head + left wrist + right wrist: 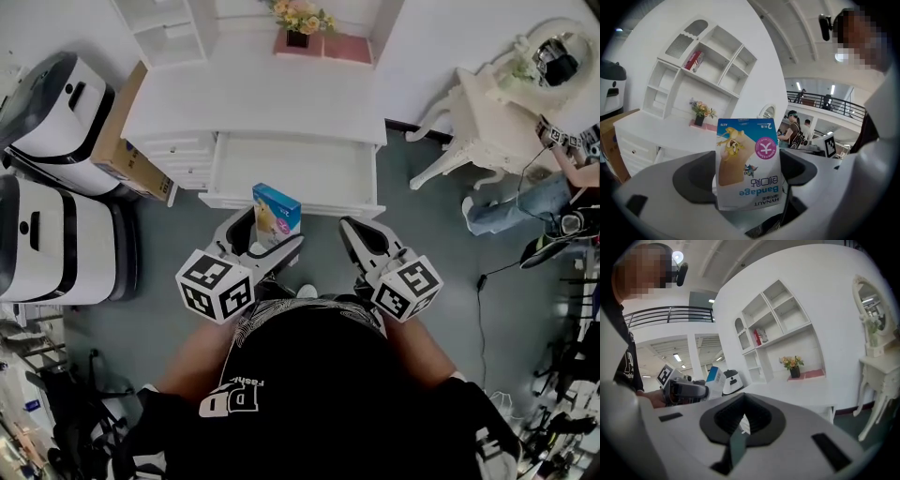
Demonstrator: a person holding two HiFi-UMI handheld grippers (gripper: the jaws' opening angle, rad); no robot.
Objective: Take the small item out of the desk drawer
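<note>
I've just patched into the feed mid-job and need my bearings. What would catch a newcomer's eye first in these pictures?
First is the blue-and-white bandage box, clamped between the jaws of the left gripper and held up just in front of the open drawer of the white desk. The part of the drawer's floor that shows looks bare. The right gripper hangs beside it, jaws together on nothing.

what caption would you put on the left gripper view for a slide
Left gripper shut on a bandage box, print upside down, white desk and flowers behind.
</note>
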